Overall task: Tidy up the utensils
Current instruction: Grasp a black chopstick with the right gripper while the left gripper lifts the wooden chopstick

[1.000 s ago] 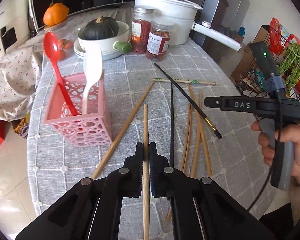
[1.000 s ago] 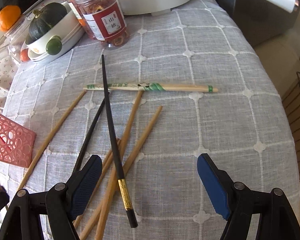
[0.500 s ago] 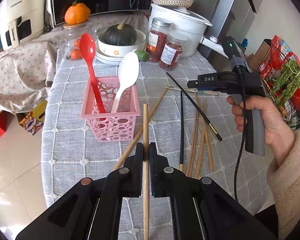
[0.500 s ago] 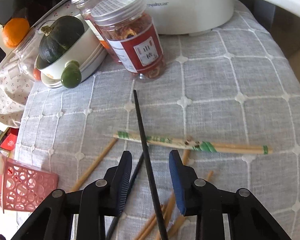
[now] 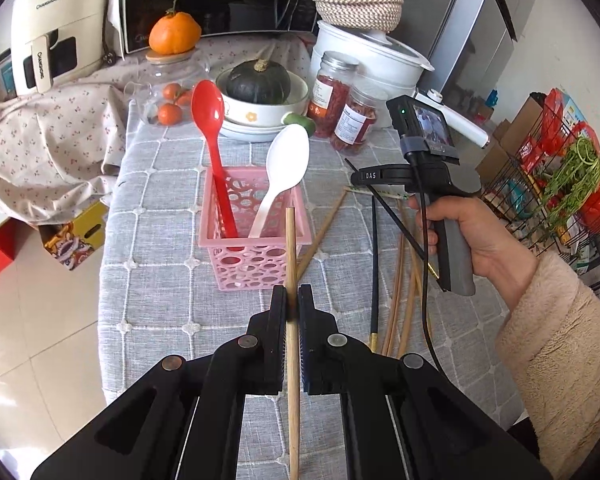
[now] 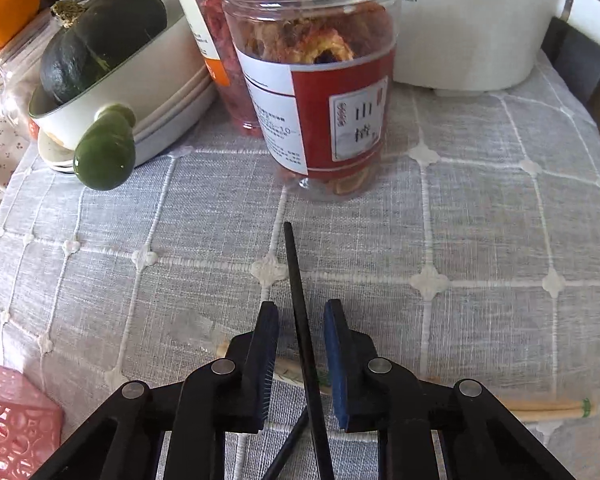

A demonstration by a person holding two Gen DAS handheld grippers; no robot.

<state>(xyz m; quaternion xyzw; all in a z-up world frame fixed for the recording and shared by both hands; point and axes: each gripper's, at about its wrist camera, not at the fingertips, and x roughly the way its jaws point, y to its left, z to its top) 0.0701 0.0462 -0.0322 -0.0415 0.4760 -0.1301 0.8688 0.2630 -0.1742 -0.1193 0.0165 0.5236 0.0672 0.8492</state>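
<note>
Right wrist: claw (image 6: pixel 301 312) closing around black chopstick (image 6: pixel 300 300).

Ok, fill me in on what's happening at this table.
A person is sorting chopsticks with a handheld tool in each hand. The left tool is shut on a wooden chopstick, held in front of the pink basket that already holds a red spoon and a white spoon. The right tool is closing around a black chopstick, not yet gripping it. More chopsticks lie on the grey tablecloth.

Two spoons (image 5: pixel 208 120) stand in the basket (image 5: pixel 256 264). Chopsticks (image 5: pixel 400 280) lie right of the basket on the tablecloth (image 5: pixel 160 280). Jars (image 5: pixel 352 120) and a bowl (image 5: pixel 260 108) stand behind the basket.
</note>
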